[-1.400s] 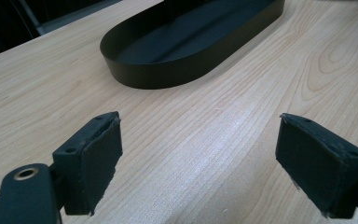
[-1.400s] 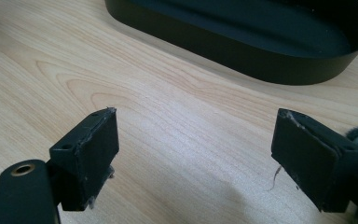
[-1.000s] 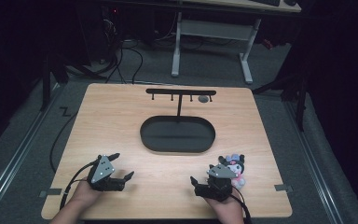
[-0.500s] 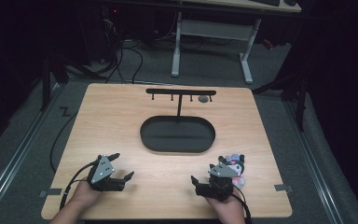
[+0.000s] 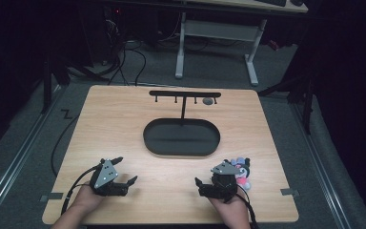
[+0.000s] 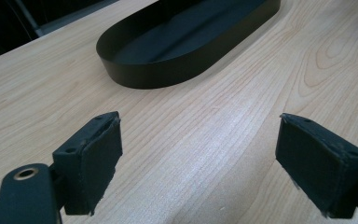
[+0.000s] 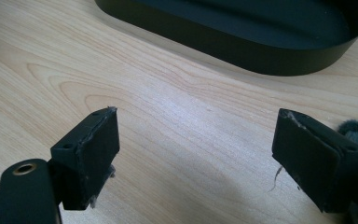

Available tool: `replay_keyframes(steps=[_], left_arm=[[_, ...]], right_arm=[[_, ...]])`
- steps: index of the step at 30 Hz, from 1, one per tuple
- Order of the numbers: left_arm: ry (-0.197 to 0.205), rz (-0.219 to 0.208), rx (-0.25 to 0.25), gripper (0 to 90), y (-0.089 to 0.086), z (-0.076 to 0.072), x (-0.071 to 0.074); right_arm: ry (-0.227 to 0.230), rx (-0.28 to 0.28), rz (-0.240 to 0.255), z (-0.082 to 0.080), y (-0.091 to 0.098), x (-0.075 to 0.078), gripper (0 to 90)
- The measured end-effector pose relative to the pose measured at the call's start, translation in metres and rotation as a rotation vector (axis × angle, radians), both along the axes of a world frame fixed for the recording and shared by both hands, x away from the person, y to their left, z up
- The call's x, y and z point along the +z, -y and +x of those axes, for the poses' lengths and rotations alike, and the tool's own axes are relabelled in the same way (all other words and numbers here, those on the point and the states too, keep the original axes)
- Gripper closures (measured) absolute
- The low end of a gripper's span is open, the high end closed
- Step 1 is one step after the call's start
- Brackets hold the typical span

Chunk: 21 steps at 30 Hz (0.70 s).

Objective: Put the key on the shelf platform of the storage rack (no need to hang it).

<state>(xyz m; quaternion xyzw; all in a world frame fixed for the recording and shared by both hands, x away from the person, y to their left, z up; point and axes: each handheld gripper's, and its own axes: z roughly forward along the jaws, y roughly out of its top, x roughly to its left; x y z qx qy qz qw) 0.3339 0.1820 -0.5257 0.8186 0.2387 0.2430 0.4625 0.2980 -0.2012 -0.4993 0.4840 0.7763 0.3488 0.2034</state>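
A wooden table [image 5: 124,119] carries a black oval tray [image 5: 181,137] at its middle. Near the front edge, the left gripper [image 5: 124,177] and right gripper [image 5: 208,183] rest with jaws spread apart, holding nothing. A small plush toy [image 5: 242,171] lies just beside the right gripper, on its right.

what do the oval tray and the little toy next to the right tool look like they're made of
The oval tray looks like thin sheet metal with a matte black coat: its wall is slim, even and dull, though plastic can't be ruled out. The toy beside the right tool looks like soft plush, fuzzy in dark, pink and pale patches.
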Motion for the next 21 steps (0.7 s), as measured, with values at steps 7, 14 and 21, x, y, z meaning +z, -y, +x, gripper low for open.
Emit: replay_keyframes(steps=[7, 14, 21], left_arm=[[-0.004, -0.006, 0.005, 15.4, -0.001, 0.000, 0.000], [-0.014, -0.024, 0.005, 15.4, -0.002, 0.002, 0.001], [-0.009, -0.020, 0.002, 15.4, -0.001, 0.001, 0.000]], right_arm=[[-0.077, -0.002, -0.013, 0.007, -0.002, 0.004, 18.2], [-0.129, 0.003, -0.073, 0.019, -0.005, 0.013, 21.8], [-0.194, 0.011, -0.101, 0.027, -0.008, 0.018, 22.1]])
